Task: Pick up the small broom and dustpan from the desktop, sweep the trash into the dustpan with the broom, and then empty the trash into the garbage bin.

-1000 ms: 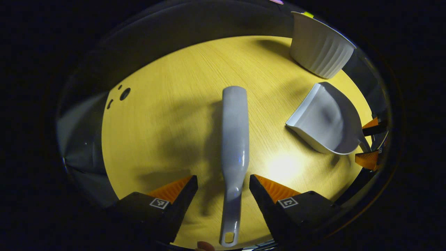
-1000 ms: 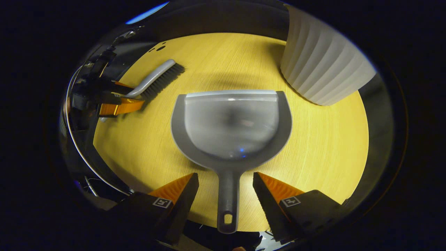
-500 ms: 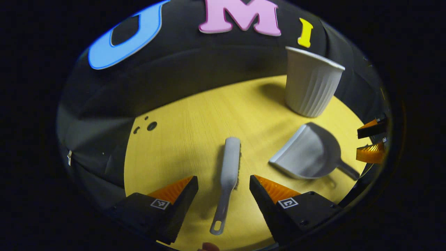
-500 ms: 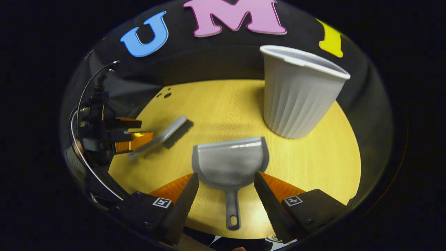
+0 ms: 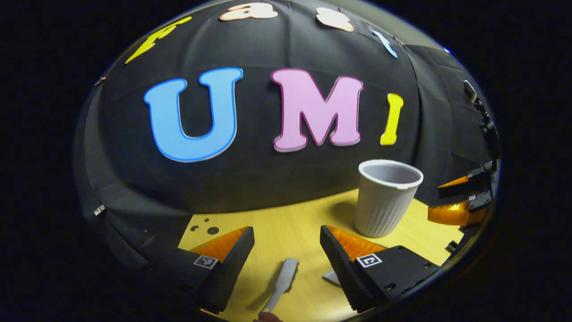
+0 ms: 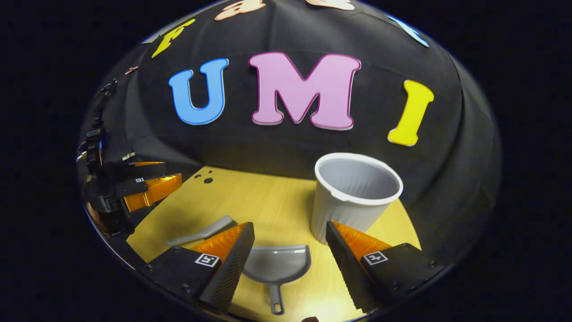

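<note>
The small grey broom (image 5: 282, 283) lies flat on the yellow wooden table (image 5: 286, 228), low between the fingers of my open left gripper (image 5: 286, 237), which is raised above it and holds nothing. In the right gripper view the broom (image 6: 201, 232) lies at the lower left. The grey dustpan (image 6: 277, 267) rests on the table (image 6: 263, 201), handle toward the camera, under my open right gripper (image 6: 289, 232), which is also lifted clear of it. A corner of the dustpan (image 5: 331, 278) peeks out beside the left gripper's right finger. The white ribbed garbage bin (image 6: 353, 192) stands upright behind the dustpan.
The bin (image 5: 385, 197) stands at the table's back right in the left gripper view. Small dark specks of trash (image 5: 206, 229) lie near the table's far left edge, and the same trash (image 6: 206, 178) appears in the right gripper view. The other gripper (image 6: 143, 185) hovers at the left; black cloth backs the table.
Both grippers have risen and tilted up away from the table. Broom and dustpan have shrunk and slid to the bottom of the views; the booth wall now takes the upper part. Both stay open.
</note>
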